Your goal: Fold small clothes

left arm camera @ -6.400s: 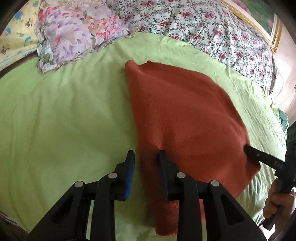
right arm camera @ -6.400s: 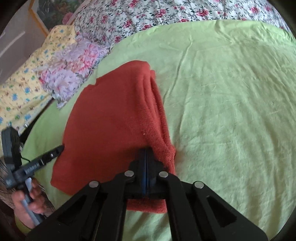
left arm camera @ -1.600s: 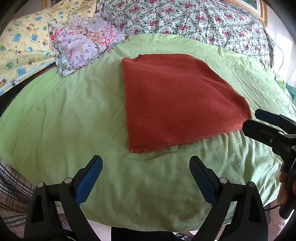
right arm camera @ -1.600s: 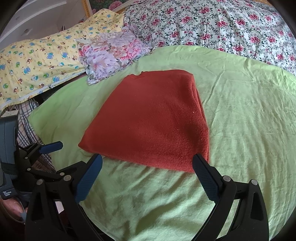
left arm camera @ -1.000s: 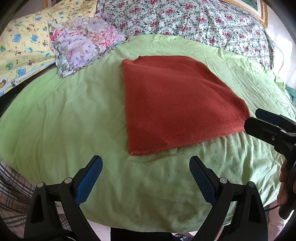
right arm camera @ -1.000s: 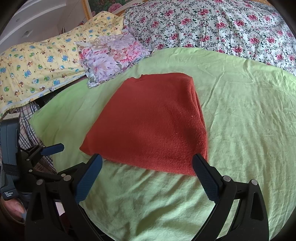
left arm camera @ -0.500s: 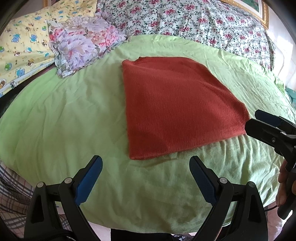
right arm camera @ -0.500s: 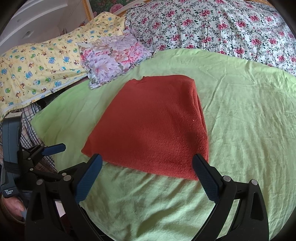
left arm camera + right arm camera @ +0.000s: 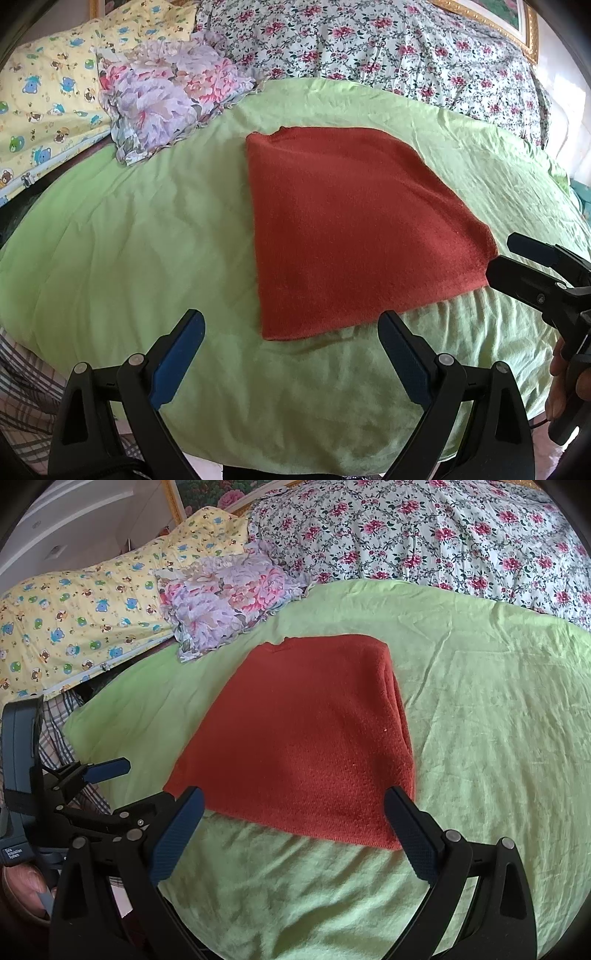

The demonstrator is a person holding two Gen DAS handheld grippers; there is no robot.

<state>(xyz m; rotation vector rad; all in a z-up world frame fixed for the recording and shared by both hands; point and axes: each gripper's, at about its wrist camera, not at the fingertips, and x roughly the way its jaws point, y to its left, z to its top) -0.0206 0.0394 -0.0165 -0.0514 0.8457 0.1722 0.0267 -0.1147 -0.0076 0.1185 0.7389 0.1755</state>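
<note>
Two grippers, both spread wide and gripping nothing: left gripper [image 9: 290, 354] hovering off the near left corner of the red garment [image 9: 351, 229], right gripper [image 9: 293, 830] just short of its near right corner. Lying flat near the middle of the green sheet [image 9: 129, 240], already folded into a neat four-sided stack, thick layered fold along the right edge, a small notch at the far left corner. Probably laid square and smoothed so that the layers stay aligned; judged finished, or awaiting only one more halving. Fingers parked back from the near edge, most likely to avoid dragging the knit out of shape. Near edge of the sheet rumpled below the garment, otherwise smooth.

Beyond the far left corner of the sheet, a ruffled flowered pillow [image 9: 166, 103], and left of that a yellow cartoon-print pillow [image 9: 44, 92]; along the far edge, a rose-print quilt [image 9: 369, 48]. No label or brand visible on the garment. Small white lettering on the left device's body at the lower left of the right wrist view, too small to read.
</note>
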